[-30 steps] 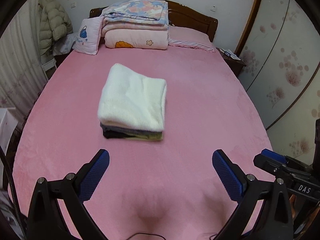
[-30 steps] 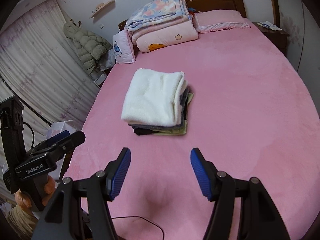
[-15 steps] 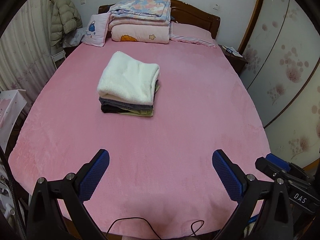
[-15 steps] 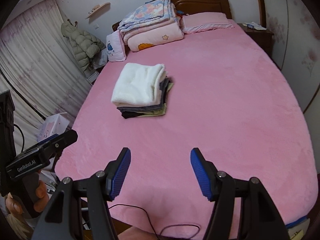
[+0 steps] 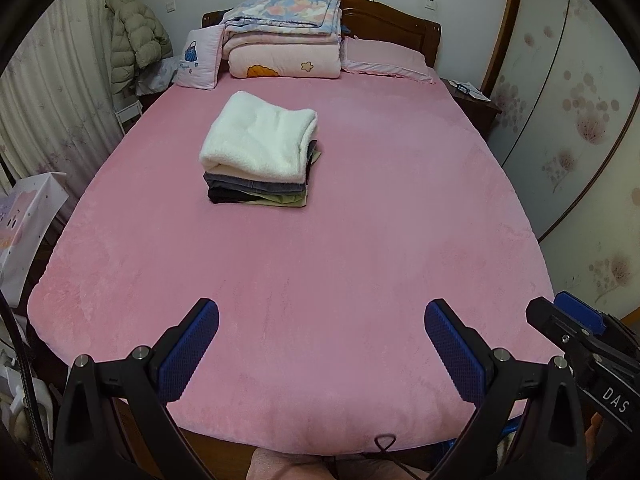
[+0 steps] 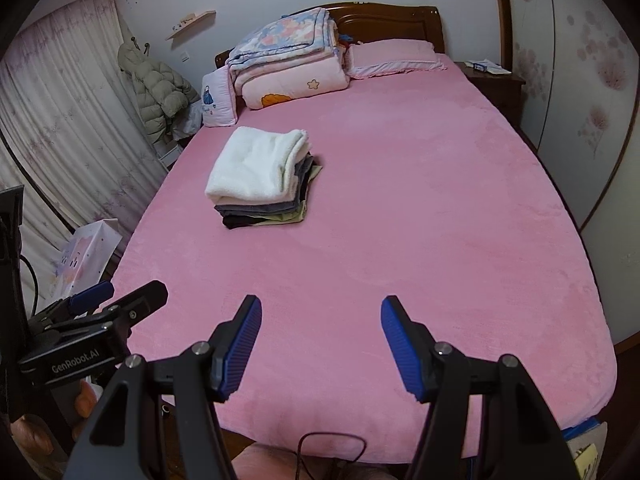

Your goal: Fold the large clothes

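Left wrist view: folded clothes stack [image 5: 260, 158] lay on bed [image 5: 360, 240], well ahead and leftward of both jaws. Left gripper [image 5: 321, 334] and right gripper [image 6: 321, 334] gaped wide, empty; neither clearly nearer.
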The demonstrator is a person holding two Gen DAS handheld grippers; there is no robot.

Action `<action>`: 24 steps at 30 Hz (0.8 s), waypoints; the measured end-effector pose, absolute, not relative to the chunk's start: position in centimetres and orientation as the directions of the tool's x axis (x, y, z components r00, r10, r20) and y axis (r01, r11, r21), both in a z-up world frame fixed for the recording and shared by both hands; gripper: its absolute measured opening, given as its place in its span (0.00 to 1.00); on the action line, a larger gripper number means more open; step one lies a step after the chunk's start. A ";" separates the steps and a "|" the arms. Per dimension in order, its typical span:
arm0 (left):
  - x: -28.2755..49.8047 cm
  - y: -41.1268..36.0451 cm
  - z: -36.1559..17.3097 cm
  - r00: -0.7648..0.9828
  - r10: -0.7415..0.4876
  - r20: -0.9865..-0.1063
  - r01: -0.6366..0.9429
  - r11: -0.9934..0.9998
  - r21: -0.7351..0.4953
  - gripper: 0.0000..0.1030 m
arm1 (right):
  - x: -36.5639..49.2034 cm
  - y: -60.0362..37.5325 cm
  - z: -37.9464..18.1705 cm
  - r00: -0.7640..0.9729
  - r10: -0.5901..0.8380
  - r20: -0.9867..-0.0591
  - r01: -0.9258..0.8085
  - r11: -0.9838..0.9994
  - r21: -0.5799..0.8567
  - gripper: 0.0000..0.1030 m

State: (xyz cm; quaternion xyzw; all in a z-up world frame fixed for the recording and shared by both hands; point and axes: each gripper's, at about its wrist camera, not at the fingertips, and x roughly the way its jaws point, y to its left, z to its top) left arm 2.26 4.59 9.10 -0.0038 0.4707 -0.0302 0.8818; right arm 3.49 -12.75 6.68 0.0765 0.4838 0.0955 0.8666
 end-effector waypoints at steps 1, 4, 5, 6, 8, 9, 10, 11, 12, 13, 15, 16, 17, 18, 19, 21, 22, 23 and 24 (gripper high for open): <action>2.1 4.5 9.1 0.555 -0.052 -0.830 0.046 0.998 -0.032 0.99 | 3.2 -12.9 6.6 0.516 0.231 -0.825 -0.088 0.972 0.217 0.61; 1.5 4.0 8.9 0.552 -0.046 -0.833 0.043 0.999 -0.027 0.99 | 2.5 -12.8 6.5 0.523 0.196 -0.829 -0.084 0.980 0.179 0.61; 1.4 3.9 8.8 0.550 -0.046 -0.834 0.042 0.999 -0.027 0.99 | 2.3 -12.8 6.4 0.524 0.190 -0.830 -0.085 0.982 0.171 0.61; 1.2 3.8 8.8 0.549 -0.045 -0.835 0.043 0.999 -0.026 0.99 | 2.2 -12.8 6.4 0.523 0.188 -0.831 -0.088 0.982 0.167 0.61; 0.9 3.4 8.6 0.545 -0.044 -0.837 0.046 0.999 -0.022 0.99 | 1.9 -12.6 6.3 0.517 0.187 -0.835 -0.093 0.982 0.162 0.61; 0.8 3.1 8.6 0.543 -0.044 -0.839 0.052 0.998 -0.019 0.99 | 1.8 -12.6 6.2 0.515 0.183 -0.837 -0.094 0.983 0.157 0.61; 0.8 3.0 8.5 0.541 -0.043 -0.840 0.056 0.998 -0.015 0.99 | 1.7 -12.5 6.3 0.517 0.180 -0.837 -0.095 0.984 0.154 0.61; 0.8 2.8 8.5 0.538 -0.041 -0.842 0.061 0.998 -0.009 0.99 | 1.6 -12.5 6.3 0.518 0.176 -0.837 -0.096 0.984 0.148 0.61; 0.7 2.6 8.4 0.535 -0.041 -0.844 0.067 0.998 -0.006 0.99 | 1.5 -12.5 6.3 0.521 0.170 -0.837 -0.095 0.985 0.140 0.61; 0.8 2.5 8.3 0.533 -0.040 -0.845 0.070 0.998 -0.003 0.99 | 1.4 -12.5 6.4 0.524 0.167 -0.835 -0.097 0.986 0.137 0.61; 0.7 2.3 8.2 0.532 -0.036 -0.846 0.072 0.997 0.003 0.99 | 1.4 -12.5 6.4 0.524 0.167 -0.835 -0.100 0.986 0.134 0.61; 0.6 2.2 8.2 0.532 -0.034 -0.846 0.073 0.997 0.006 0.99 | 1.4 -12.5 6.4 0.524 0.165 -0.835 -0.102 0.986 0.131 0.61; 0.6 2.1 8.1 0.532 -0.032 -0.846 0.074 0.997 0.008 0.99 | 1.4 -12.6 6.4 0.524 0.165 -0.836 -0.103 0.986 0.130 0.61; 0.5 2.0 8.1 0.531 -0.032 -0.847 0.075 0.997 0.009 0.99 | 1.4 -12.6 6.3 0.523 0.164 -0.836 -0.103 0.986 0.129 0.61; 0.5 1.9 8.1 0.529 -0.031 -0.848 0.076 0.997 0.011 0.99 | 1.4 -12.6 6.3 0.522 0.165 -0.837 -0.104 0.986 0.130 0.61; 0.6 1.8 8.0 0.526 -0.028 -0.850 0.077 0.997 0.014 0.99 | 1.4 -12.6 6.2 0.521 0.163 -0.838 -0.102 0.986 0.129 0.61; 0.7 1.9 7.9 0.524 -0.027 -0.852 0.077 0.997 0.016 0.99 | 1.4 -12.6 6.2 0.519 0.164 -0.839 -0.103 0.986 0.129 0.61; 0.7 1.9 7.8 0.520 -0.026 -0.854 0.077 0.997 0.016 0.99 | 1.4 -12.6 6.1 0.518 0.163 -0.839 -0.102 0.986 0.128 0.61; 0.8 1.8 7.8 0.517 -0.026 -0.856 0.077 0.997 0.016 0.99 | 1.4 -12.7 6.0 0.517 0.161 -0.840 -0.102 0.987 0.127 0.61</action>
